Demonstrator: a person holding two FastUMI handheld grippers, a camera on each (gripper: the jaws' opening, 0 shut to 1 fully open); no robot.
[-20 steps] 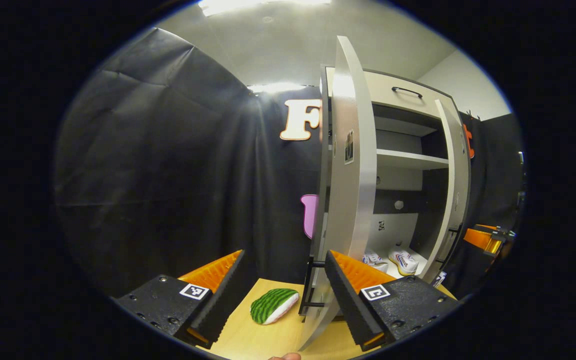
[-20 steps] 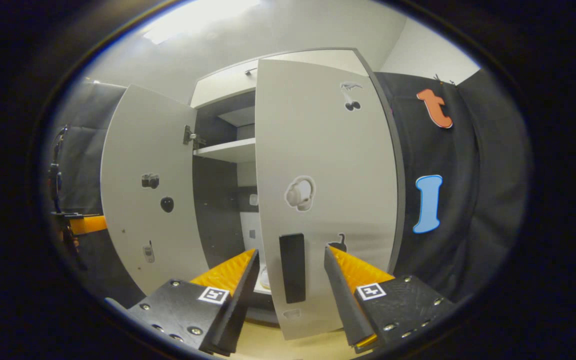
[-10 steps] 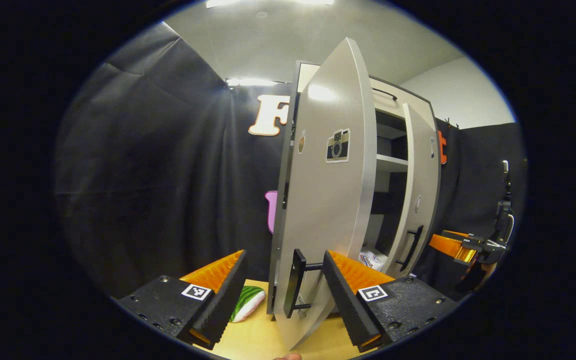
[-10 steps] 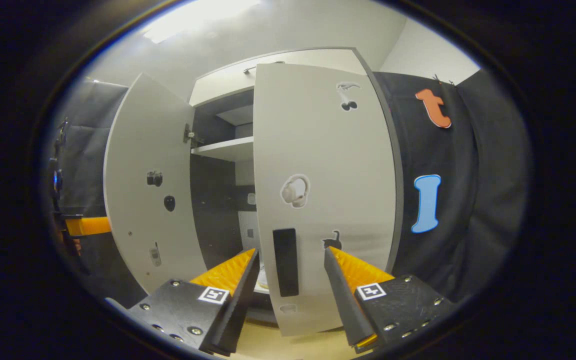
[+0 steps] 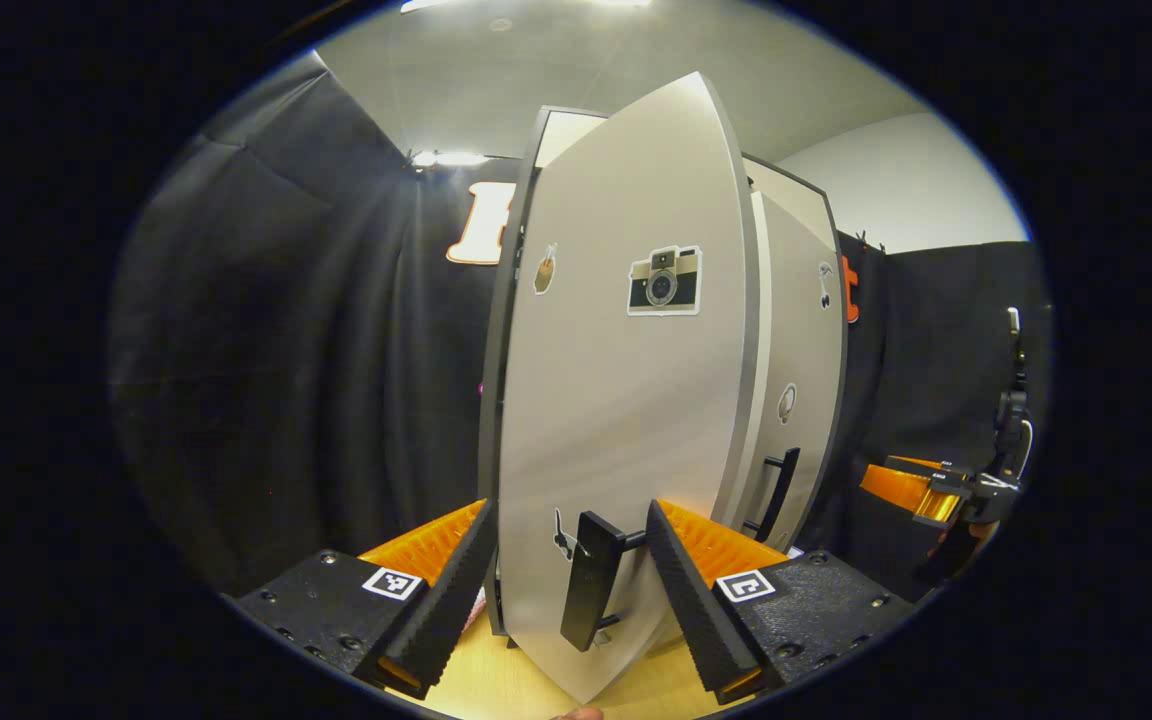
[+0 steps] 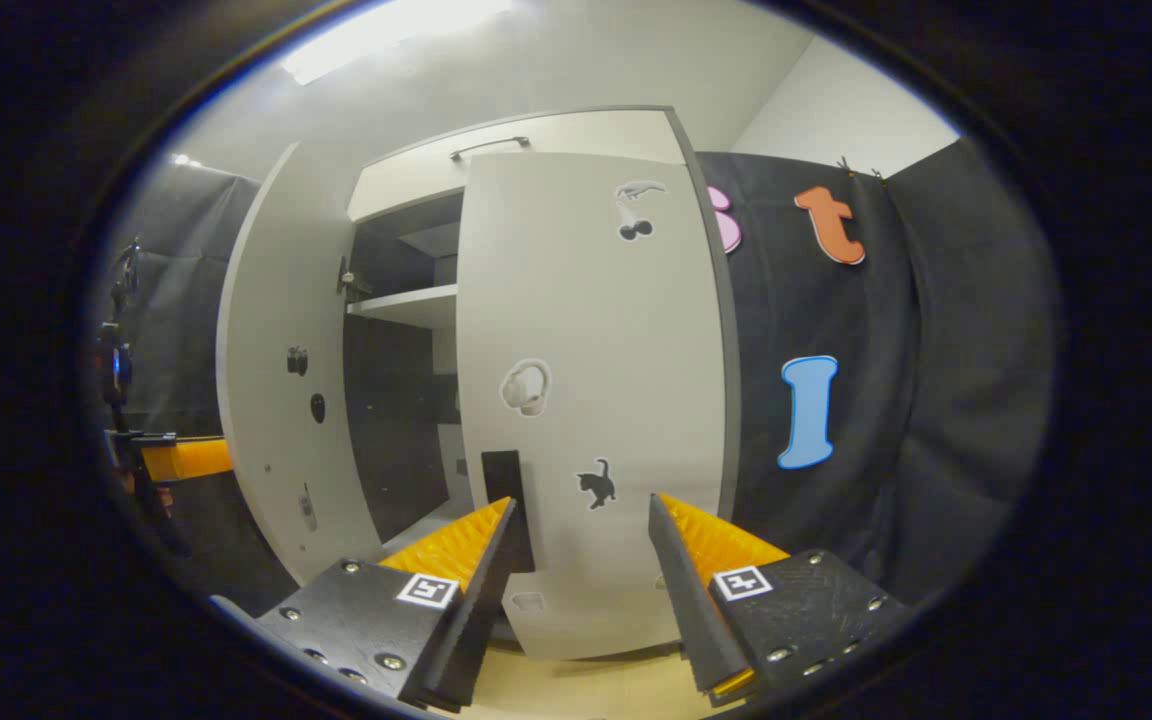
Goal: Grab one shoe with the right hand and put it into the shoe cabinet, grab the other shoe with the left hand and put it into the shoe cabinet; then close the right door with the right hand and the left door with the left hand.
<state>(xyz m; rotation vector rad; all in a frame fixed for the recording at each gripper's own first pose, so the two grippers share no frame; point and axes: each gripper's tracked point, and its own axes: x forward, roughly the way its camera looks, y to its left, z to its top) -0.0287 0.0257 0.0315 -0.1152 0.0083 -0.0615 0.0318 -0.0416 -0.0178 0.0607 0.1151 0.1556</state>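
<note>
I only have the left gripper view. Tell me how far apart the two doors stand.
Observer: In the right gripper view, a dark gap separates the right door from the left door, and a shelf shows through it.
Operator: Report the right tongs.
Observer: The right tongs are open in front of the right door's lower part and grip nothing. Its handle sits by their left finger.

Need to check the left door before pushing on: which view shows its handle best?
The left gripper view: the left door's handle stands large between the open fingers. The right gripper view catches that door from its inner side, handle hidden.
</note>
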